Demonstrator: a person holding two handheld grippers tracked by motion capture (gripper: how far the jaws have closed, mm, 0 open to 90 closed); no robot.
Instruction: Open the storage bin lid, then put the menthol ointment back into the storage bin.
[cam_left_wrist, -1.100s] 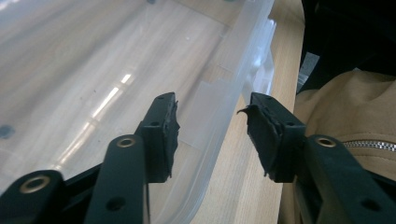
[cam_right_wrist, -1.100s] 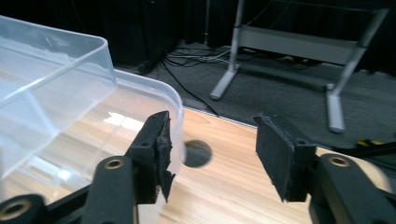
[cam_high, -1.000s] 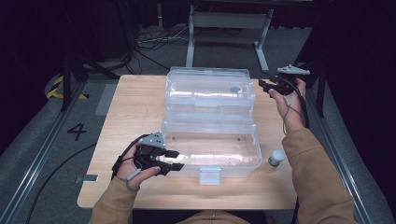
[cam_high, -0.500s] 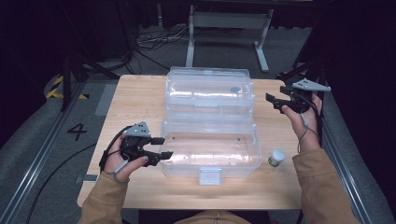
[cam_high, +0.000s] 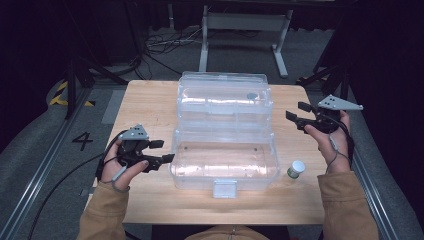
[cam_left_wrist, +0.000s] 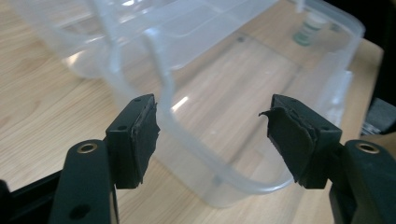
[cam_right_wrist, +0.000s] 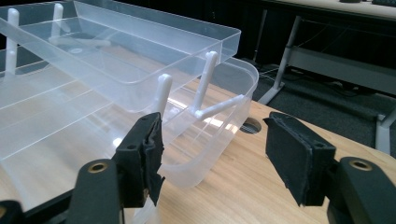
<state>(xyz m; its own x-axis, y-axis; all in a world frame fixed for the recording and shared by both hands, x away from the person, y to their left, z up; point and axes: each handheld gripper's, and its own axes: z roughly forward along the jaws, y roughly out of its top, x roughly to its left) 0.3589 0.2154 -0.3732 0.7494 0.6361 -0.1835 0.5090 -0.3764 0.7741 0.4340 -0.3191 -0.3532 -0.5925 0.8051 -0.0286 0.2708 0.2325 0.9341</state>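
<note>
A clear plastic box (cam_high: 225, 150) stands open in the middle of the wooden table (cam_high: 150, 105), its upper tray (cam_high: 225, 97) swung back on white arms (cam_right_wrist: 203, 88). My left gripper (cam_high: 162, 151) hovers at the box's front-left corner (cam_left_wrist: 219, 186). Its jaws have just been opening, and the left gripper (cam_left_wrist: 210, 135) is open, with its pads off the rim. My right gripper (cam_high: 296, 111) floats off the box's right end. The right gripper (cam_right_wrist: 212, 154) has also just been opening and stands open, with nothing between its pads.
A small green bottle (cam_high: 296, 169) with a white cap stands on the table right of the box, also seen through the plastic as the bottle (cam_left_wrist: 308, 29). A white latch (cam_high: 224, 189) hangs at the box's front. Metal table legs (cam_high: 240, 30) and cables lie on the floor beyond.
Both grippers drew away from the box with jaws widening: the left slid left and back off the front-left corner, the right moved right and nearer to me. The box stayed put.
</note>
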